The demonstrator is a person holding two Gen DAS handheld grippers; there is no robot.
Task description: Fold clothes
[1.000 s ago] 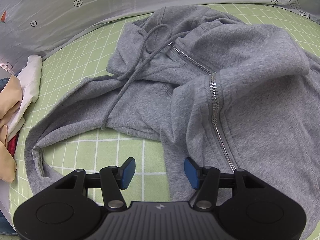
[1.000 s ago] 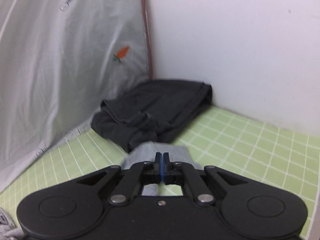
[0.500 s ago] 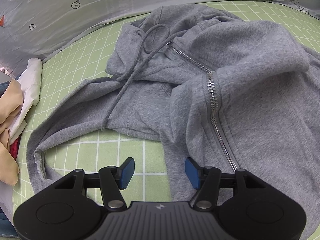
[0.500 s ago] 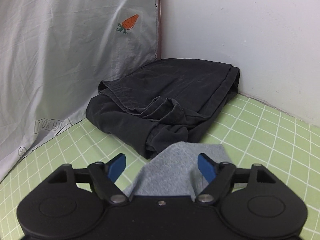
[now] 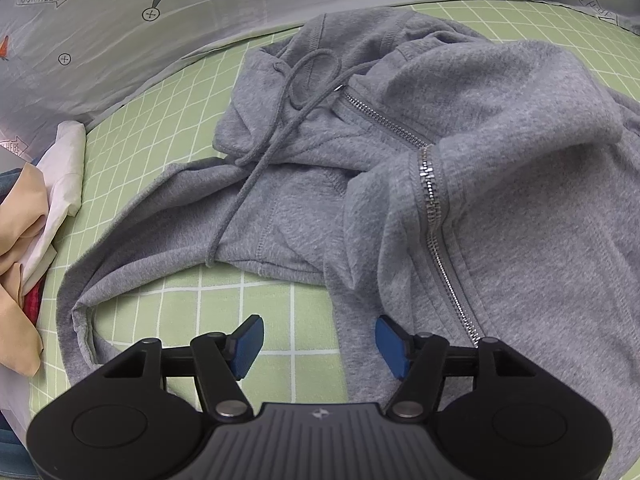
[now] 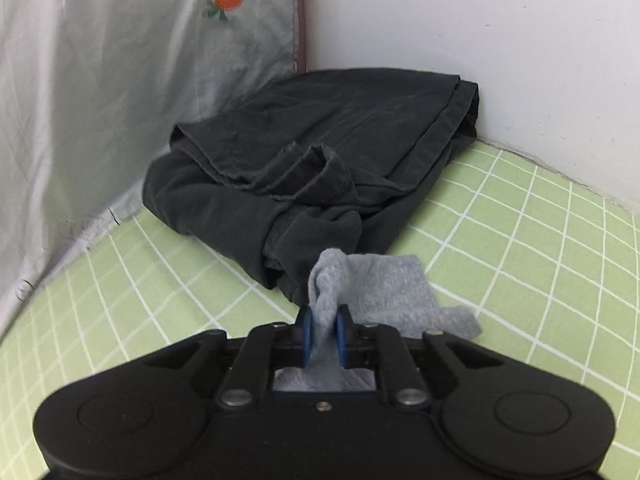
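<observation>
The grey hoodie (image 5: 460, 184) lies spread over the green checked sheet (image 5: 180, 304) in front of me, rumpled rather than flat. Its zip (image 5: 434, 216) runs down the middle in a bent line, silver teeth catching the light, and the front panels bunch into thick folds on either side of it. The drawstring (image 5: 276, 136) loops near the hood at the far end and trails toward me across the cloth. One sleeve (image 5: 120, 252) curves away on the left side of the left-wrist view, its cuff doubled back on the sheet.

My left claw (image 5: 318, 346) hangs over the near hem with its jaws apart and widening; between the blue pads I see sheet and the hoodie's edge below, but the pads touch nothing.

My right claw (image 6: 325, 334) is closing on a corner of the same grey fabric (image 6: 376, 284) (the fleece is pinched into a ridge between the two blue pads), and the free part of that corner flops forward onto the sheet. Just beyond it, touching its far tip as far as I can see, sits a folded dark garment (image 6: 312, 168) tucked into the corner where the white wall (image 6: 480, 40) meets a pale printed cloth (image 6: 120, 80).

A heap of other clothes (image 5: 32, 216) lies at the left edge of the sheet, apart from the hoodie.
</observation>
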